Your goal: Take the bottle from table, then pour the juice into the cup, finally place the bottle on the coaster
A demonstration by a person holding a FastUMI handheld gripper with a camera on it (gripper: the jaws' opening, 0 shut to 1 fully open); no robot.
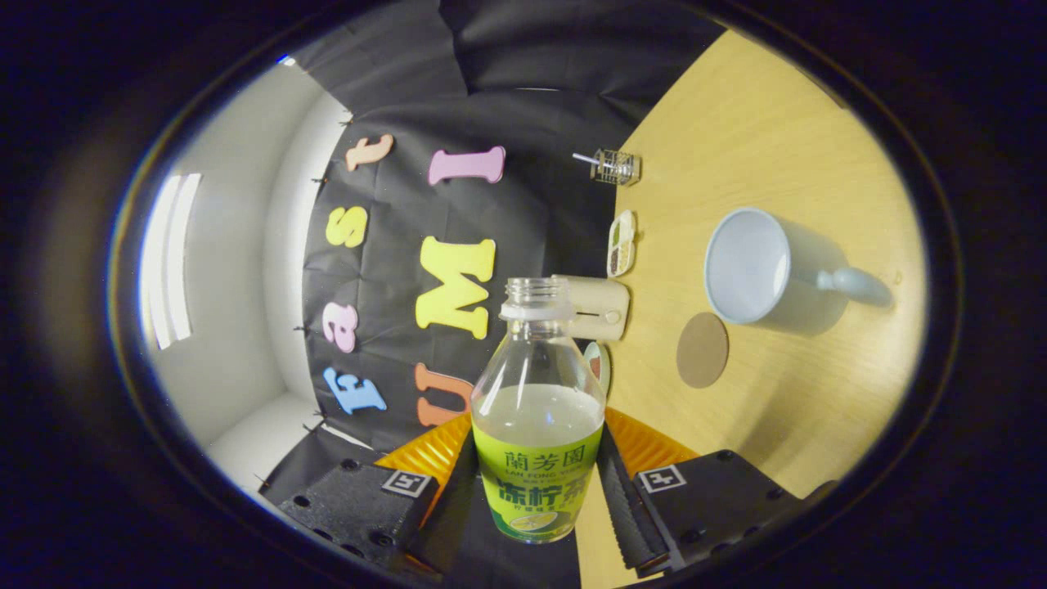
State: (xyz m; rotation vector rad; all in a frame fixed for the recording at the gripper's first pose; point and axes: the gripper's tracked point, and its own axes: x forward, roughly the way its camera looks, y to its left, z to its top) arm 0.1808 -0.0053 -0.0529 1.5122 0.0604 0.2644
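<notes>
Tongs: the tongs [536, 491] were clamped on the bottle [537, 425], one finger pressing each side of its labelled lower half.
Bottle: uncapped, partly filled with pale juice, held between the fingers and rolled sideways, so the tabletop [777, 147] stood like a wall beside it; it appeared to be lifted clear, though its base was hard to make out.
Cup: the cup [757, 266] stood on the tabletop beyond the fingers, well apart from the bottle's mouth, handle on its far side.
Coaster: the round coaster [702, 350] lay bare, just beside the cup and nearer the tongs.
Step in hand: probably carrying the bottle over to pour.
Doing it well: bring the neck over the cup's rim before tipping further; roll slowly so the stream starts thin; keep the grip firm, since the wall may flex; keep the mouth low over the cup.
Background: small items sat along the tabletop's far edge.
</notes>
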